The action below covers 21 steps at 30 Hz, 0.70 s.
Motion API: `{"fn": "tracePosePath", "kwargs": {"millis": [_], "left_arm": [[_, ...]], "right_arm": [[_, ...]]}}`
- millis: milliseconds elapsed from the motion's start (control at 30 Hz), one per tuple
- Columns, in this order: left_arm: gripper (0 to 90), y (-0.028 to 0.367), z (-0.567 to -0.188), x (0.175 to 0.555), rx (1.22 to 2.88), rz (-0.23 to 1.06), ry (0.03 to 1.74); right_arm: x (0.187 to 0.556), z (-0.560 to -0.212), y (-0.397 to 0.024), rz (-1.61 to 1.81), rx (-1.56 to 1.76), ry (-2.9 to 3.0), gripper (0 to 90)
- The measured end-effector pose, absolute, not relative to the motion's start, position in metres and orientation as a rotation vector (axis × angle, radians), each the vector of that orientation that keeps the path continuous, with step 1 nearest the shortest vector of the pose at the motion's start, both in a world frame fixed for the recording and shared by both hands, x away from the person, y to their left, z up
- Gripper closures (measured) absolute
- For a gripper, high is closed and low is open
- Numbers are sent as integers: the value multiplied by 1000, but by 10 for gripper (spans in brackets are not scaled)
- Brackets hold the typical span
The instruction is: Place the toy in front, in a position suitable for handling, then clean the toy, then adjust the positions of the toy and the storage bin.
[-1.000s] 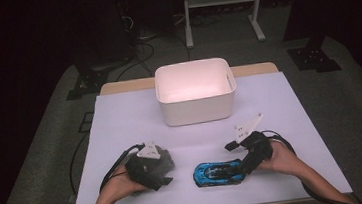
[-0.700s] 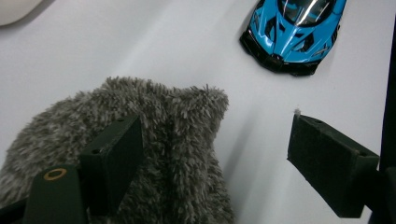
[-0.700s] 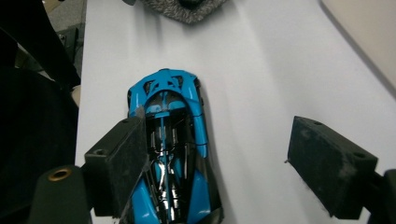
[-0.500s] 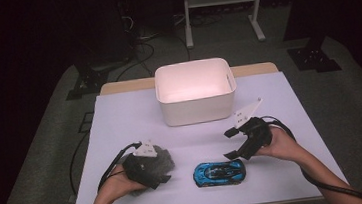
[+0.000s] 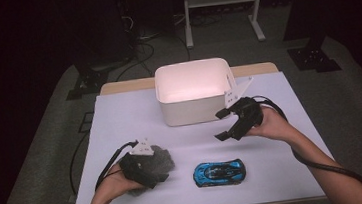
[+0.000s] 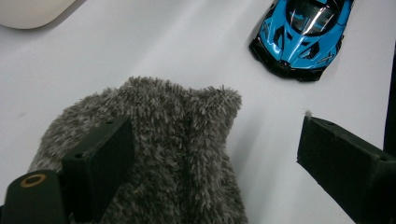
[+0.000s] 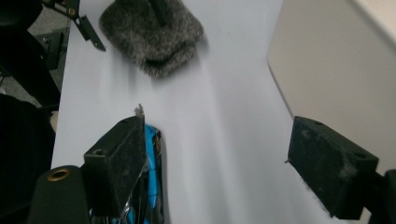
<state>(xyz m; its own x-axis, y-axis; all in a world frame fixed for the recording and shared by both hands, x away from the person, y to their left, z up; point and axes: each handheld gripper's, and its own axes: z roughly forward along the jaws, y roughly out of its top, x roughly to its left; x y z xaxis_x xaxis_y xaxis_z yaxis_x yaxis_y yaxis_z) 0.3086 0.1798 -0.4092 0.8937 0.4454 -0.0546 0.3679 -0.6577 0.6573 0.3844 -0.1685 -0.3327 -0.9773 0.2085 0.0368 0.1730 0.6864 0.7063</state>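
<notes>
A grey fuzzy cloth [image 5: 164, 156] [image 6: 177, 154] lies bunched on the white table near its front left. My left gripper [image 5: 153, 172] [image 6: 217, 135] sits low over it. Its jaws have just been opening and now stand wide: one jaw rests on the cloth, the other is off to the side above bare table, and nothing is pinched. A blue toy car [image 5: 219, 172] [image 6: 303, 35] [image 7: 152, 158] stands on the table to the right of the cloth. My right gripper [image 5: 223, 124] [image 7: 219, 140] hangs open and empty above the table, between the car and the bin.
A white plastic bin [image 5: 167, 111] [image 7: 336, 60] stands at the middle back of the table [image 5: 120, 123], close to the right gripper. Cables trail from both grippers. Dark stands and a metal frame [image 5: 220, 8] are on the floor beyond the table.
The right gripper has lifted away from beside the blue car and moved up toward the bin. The car stays on the table. The left hand has kept its place over the cloth.
</notes>
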Motion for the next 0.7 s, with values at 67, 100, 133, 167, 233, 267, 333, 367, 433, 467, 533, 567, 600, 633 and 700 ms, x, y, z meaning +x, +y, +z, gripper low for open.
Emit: {"fn": "tracePosePath", "kwargs": {"millis": [67,100,133,167,233,267,333,367,433,467,533,567,600,633,700], "left_arm": [[104,182,-408,309,2353,150,581],[103,182,-408,308,2347,151,586],[104,183,-408,308,2347,153,586],[104,184,-407,308,2346,154,590],[104,185,-407,307,2346,156,595],[104,186,-406,307,2348,159,597],[104,186,-406,306,2343,160,594],[104,186,-406,306,2342,161,593],[104,186,-406,306,2341,160,593],[104,186,-406,305,2341,155,597],[104,187,-406,305,2350,155,593],[104,187,-406,305,2345,155,597],[104,187,-406,305,2342,157,599],[104,187,-406,305,2339,157,599],[104,187,-406,305,2340,157,597]], "right_arm": [[390,-328,-165,1195,310,2840,183],[393,-325,-163,1194,306,2837,184],[395,-323,-161,1190,309,2839,184],[398,-321,-159,1195,299,2836,183],[403,-316,-155,1195,289,2828,184],[405,-314,-154,1199,290,2830,183],[409,-309,-150,1207,272,2828,183],[410,-308,-148,1203,268,2826,183],[412,-304,-144,1198,258,2826,183],[413,-303,-142,1194,254,2823,183],[414,-300,-139,1193,243,2823,183],[415,-299,-138,1189,237,2822,183],[416,-297,-136,1196,239,2818,182],[417,-296,-136,1194,231,2818,183],[419,-295,-134,1193,229,2819,183]]}}
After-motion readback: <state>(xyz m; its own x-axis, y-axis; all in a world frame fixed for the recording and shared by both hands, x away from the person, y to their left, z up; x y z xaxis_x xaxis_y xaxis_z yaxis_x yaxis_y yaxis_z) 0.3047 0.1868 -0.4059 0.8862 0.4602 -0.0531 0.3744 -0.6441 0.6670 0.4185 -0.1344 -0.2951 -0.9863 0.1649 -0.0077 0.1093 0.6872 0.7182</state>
